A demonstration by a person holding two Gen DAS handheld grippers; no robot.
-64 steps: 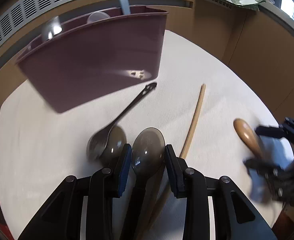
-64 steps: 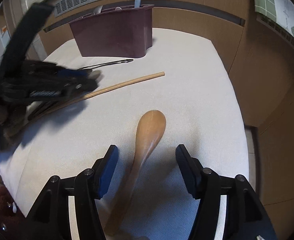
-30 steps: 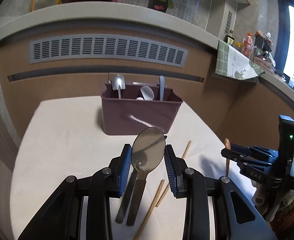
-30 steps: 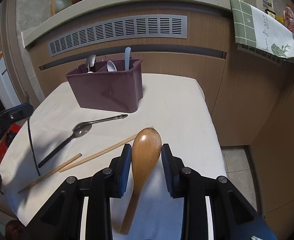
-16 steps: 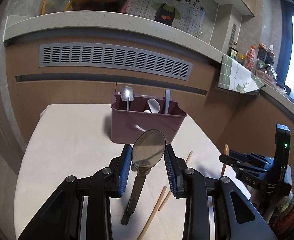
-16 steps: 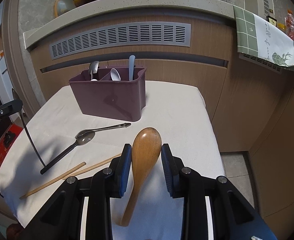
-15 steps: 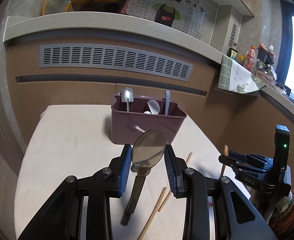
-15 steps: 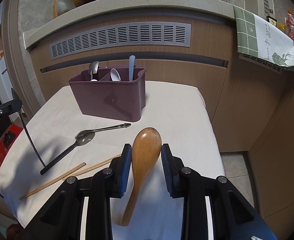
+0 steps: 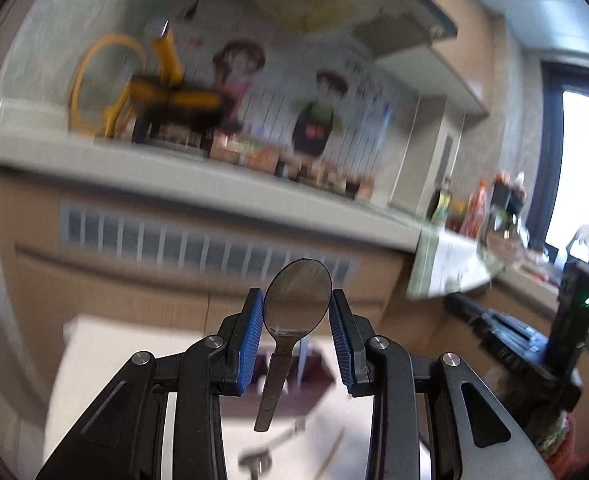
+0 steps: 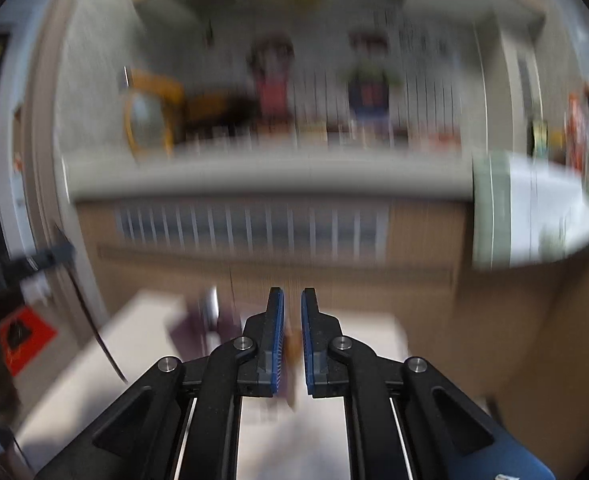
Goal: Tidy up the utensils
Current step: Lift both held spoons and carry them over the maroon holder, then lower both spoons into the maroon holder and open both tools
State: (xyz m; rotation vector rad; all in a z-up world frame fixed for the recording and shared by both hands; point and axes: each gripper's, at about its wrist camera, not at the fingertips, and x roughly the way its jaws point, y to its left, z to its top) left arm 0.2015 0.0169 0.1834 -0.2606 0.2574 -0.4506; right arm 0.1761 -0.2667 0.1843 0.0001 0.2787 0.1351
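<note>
Left gripper: clamped on metal spoon, bowl up, handle hanging; now lifted and tipped toward the wall, where it earlier faced the table.

Right gripper: nearly closed on a brown sliver, likely the wooden spoon; blurred, likewise raised.

Purple utensil caddy: low in frame, near the table's far edge. Judged: both spoons in transit to it.

Loose on table: second spoon, chopstick. Nothing seen blocking the path.
</note>
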